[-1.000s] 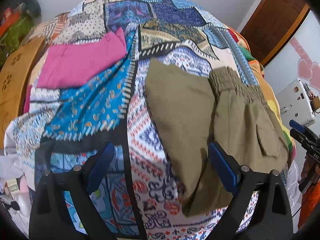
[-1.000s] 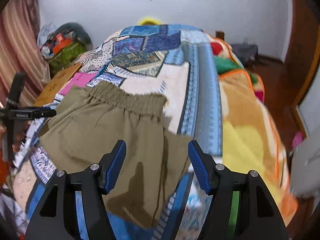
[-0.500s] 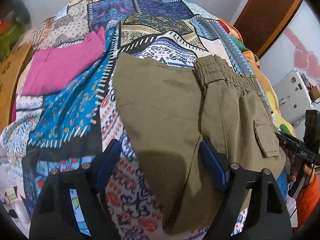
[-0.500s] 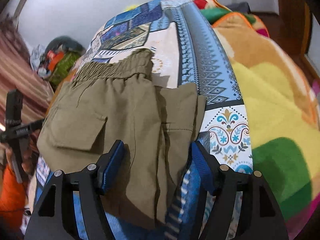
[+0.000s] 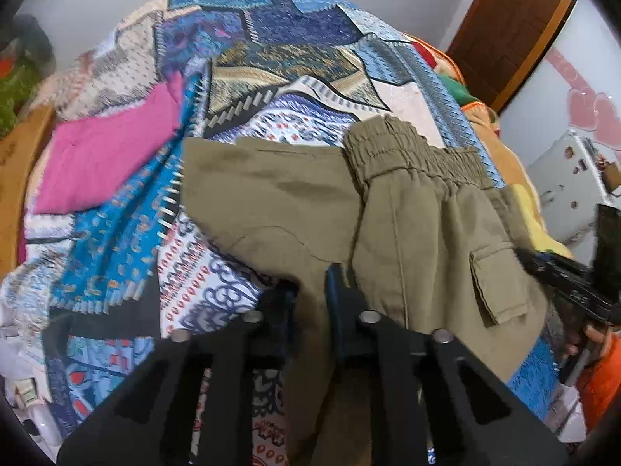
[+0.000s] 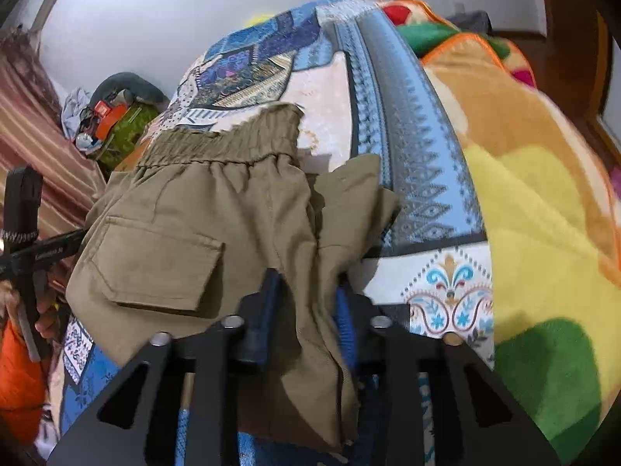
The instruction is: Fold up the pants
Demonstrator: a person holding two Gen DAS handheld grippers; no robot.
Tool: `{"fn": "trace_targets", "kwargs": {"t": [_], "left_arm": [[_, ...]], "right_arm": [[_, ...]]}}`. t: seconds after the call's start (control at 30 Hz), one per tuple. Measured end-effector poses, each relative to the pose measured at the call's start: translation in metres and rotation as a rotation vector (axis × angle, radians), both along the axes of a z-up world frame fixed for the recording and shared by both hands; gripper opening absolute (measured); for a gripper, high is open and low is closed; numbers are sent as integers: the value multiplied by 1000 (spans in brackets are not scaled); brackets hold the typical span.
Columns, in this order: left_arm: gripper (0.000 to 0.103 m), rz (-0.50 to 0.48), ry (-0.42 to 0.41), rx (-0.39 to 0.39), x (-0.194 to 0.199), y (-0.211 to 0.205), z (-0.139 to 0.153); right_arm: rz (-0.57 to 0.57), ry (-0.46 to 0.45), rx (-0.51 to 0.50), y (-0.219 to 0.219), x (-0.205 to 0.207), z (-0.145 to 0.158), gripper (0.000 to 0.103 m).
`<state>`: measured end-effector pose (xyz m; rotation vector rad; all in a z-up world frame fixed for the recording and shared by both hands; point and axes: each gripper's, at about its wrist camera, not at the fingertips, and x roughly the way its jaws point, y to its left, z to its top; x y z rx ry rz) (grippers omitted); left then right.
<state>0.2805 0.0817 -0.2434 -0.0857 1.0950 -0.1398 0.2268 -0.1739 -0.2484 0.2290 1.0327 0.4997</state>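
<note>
Left hand-held gripper (image 5: 310,295): jaws have just been closing, now pinched narrow on the near edge of the olive pants (image 5: 407,233), cloth between the pads. Right hand-held gripper (image 6: 306,303): jaws also just closed in, clamped on a bunched fold at the pants' other near corner. Pants lie on the bed's patchwork cover (image 5: 271,50), waistband (image 6: 225,143) at the far end, cargo pocket (image 6: 155,264) up, pink cloth (image 5: 104,155) beyond the waistband's left. Step: grasp done, fold not yet made. Next likely needs both corners lifted together and carried toward the waistband, keeping the edge level. Small print on the other gripper's bar, unreadable.
</note>
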Motion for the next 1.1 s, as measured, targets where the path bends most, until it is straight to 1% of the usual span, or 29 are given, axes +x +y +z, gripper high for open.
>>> {"fn": "trace_targets", "kwargs": {"t": [0.03, 0.1, 0.3, 0.5, 0.67, 0.8, 0.97, 1.1], "left_arm": [[8, 6, -17, 31, -1, -2, 3], [6, 17, -60, 91, -3, -8, 11], [3, 19, -120, 132, -6, -10, 34], [3, 53, -195, 128, -8, 7, 73], [3, 106, -257, 133, -5, 38, 105], [3, 161, -291, 137, 3, 69, 122], [3, 240, -320, 148, 24, 113, 132], [3, 290, -328, 174, 46, 148, 128]], "right_arm": [[9, -15, -10, 1, 0, 4, 15], [28, -54, -37, 4, -1, 14, 14], [71, -166, -79, 12, -2, 49, 13], [112, -269, -94, 30, 4, 90, 13], [149, -345, -89, 55, 21, 116, 13], [179, -387, -77, 82, 39, 129, 13], [235, -437, -69, 126, 64, 135, 13], [274, -464, -68, 162, 87, 135, 13]]}}
